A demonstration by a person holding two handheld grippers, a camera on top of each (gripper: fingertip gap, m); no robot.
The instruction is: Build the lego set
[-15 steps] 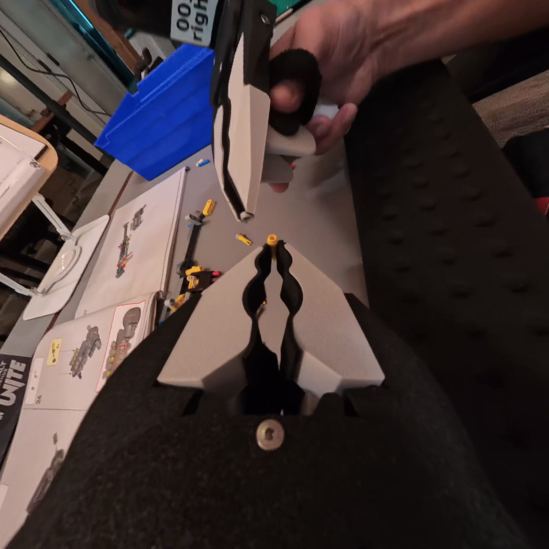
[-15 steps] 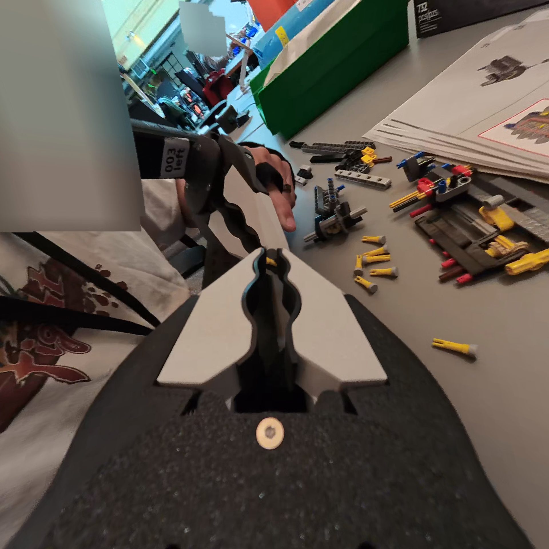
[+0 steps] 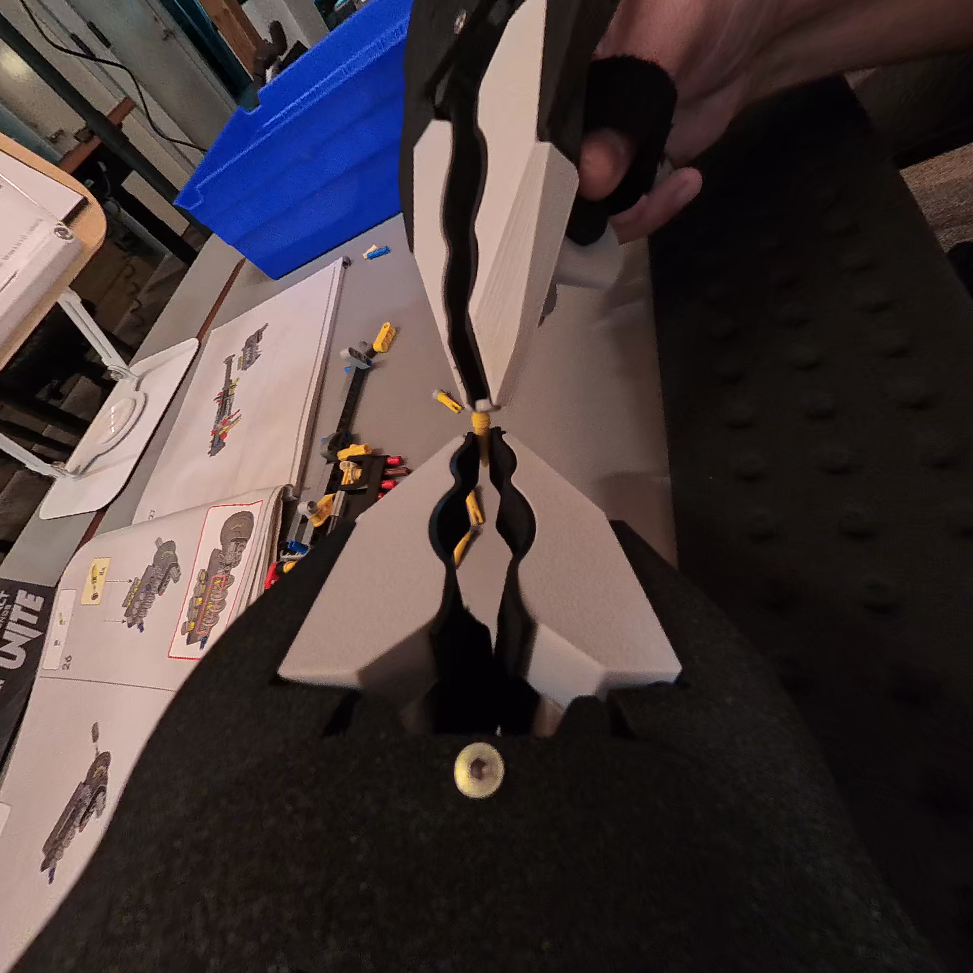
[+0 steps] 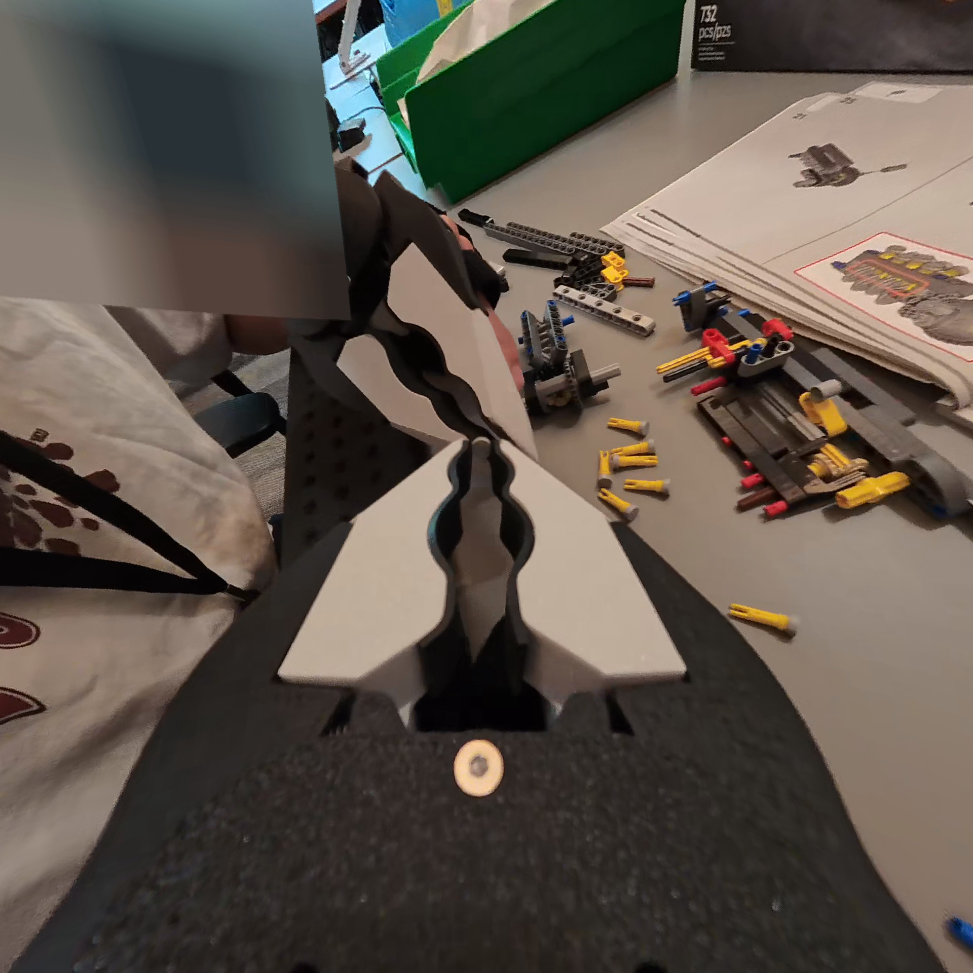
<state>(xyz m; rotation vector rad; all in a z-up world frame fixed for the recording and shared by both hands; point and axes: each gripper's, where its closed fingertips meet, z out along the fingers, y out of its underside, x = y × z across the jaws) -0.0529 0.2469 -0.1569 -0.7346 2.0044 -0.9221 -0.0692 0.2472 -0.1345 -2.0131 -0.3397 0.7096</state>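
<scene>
My left gripper (image 3: 482, 441) is shut on a yellow pin (image 3: 480, 424) that sticks out past its tips. My right gripper (image 3: 483, 401) comes down from above in the left wrist view, shut on a small grey piece (image 3: 484, 406). The grey piece touches the end of the yellow pin, so the two grippers meet tip to tip above the grey table (image 3: 579, 368). In the right wrist view my right gripper (image 4: 480, 448) holds the grey piece (image 4: 480, 444), and the left gripper (image 4: 483, 432) reaches in from the upper left. The yellow pin is hidden there.
Several yellow pins with grey ends (image 4: 632, 463) lie right of the grippers, one more (image 4: 761, 617) nearer. A small grey gear assembly (image 4: 558, 368) and a long black build (image 4: 790, 437) lie beyond. The open instruction booklet (image 4: 842, 174), a green bin (image 4: 526, 89) and a blue bin (image 3: 316, 158) border the table. The grippers are tip to tip, or close to it.
The right gripper has moved down to the left gripper. The gap between the grey piece and the yellow pin has closed, and they now touch.
</scene>
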